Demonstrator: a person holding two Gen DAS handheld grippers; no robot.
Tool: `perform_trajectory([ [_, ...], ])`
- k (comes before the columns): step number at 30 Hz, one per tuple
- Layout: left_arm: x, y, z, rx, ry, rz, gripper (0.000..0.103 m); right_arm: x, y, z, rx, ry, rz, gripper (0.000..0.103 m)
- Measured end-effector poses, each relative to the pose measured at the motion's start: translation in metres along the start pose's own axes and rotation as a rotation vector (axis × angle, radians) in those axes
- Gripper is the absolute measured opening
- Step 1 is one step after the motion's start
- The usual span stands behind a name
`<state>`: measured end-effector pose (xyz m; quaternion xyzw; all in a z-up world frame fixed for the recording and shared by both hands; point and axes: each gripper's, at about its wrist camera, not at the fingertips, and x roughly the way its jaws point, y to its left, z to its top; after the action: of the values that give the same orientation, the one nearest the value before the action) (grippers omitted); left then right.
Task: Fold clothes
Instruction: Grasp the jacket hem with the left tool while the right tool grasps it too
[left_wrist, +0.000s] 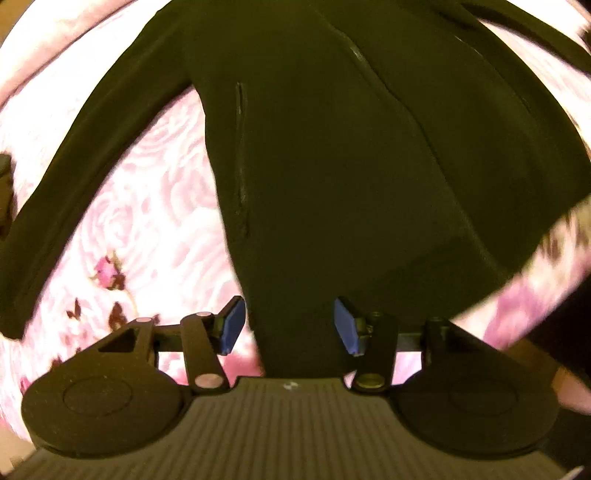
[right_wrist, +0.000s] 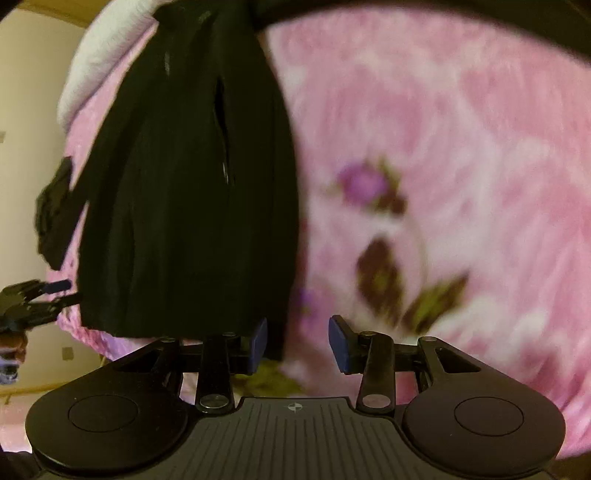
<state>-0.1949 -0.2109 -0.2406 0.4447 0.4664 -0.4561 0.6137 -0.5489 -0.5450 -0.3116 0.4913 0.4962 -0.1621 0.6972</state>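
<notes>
A black zip jacket lies spread, front up, on a pink floral bedspread. In the left wrist view its one sleeve runs down to the left, and a zipped pocket shows. My left gripper is open, its blue pads on either side of the jacket's near hem without clamping it. In the right wrist view the jacket fills the left half. My right gripper is open at the jacket's near right corner, which sits by the left pad.
The rose-print bedspread stretches right of the jacket. A white quilted cover lies at the bed's far left. The left gripper and a hand show past the bed's left edge. Both views are motion-blurred.
</notes>
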Motion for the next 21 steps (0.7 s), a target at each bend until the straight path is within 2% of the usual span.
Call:
perform_trajectory([
  [3, 0.006, 0.015, -0.016, 0.021, -0.016, -0.046, 0.049, 0.006, 0.004, -0.014, 0.089, -0.056, -0.024, 0.041],
  [7, 0.008, 0.025, -0.025, -0.029, -0.022, -0.089, 0.046, 0.011, 0.011, -0.022, 0.170, -0.114, -0.068, 0.041],
  [9, 0.009, 0.029, -0.029, -0.057, -0.024, -0.109, 0.040, 0.013, 0.015, -0.025, 0.205, -0.138, -0.090, 0.041],
  [11, 0.009, 0.033, -0.032, -0.084, -0.027, -0.129, 0.020, 0.016, 0.020, -0.028, 0.235, -0.157, -0.113, 0.038],
  [12, 0.010, 0.035, -0.034, -0.098, -0.028, -0.139, 0.016, 0.019, 0.025, -0.026, 0.225, -0.139, -0.127, 0.012],
  [13, 0.010, 0.037, -0.036, -0.112, -0.030, -0.149, 0.010, 0.021, 0.031, -0.021, 0.201, -0.110, -0.153, 0.003],
  [16, 0.011, 0.043, -0.042, -0.153, -0.033, -0.179, 0.008, 0.017, 0.057, -0.013, 0.076, -0.074, -0.200, 0.002],
  [18, 0.011, 0.047, -0.045, -0.181, -0.036, -0.199, 0.008, 0.009, 0.073, -0.014, -0.012, -0.059, -0.189, 0.002],
  [21, 0.015, 0.052, -0.050, -0.219, -0.030, -0.220, 0.008, 0.011, 0.082, -0.021, -0.073, -0.026, -0.186, 0.002],
])
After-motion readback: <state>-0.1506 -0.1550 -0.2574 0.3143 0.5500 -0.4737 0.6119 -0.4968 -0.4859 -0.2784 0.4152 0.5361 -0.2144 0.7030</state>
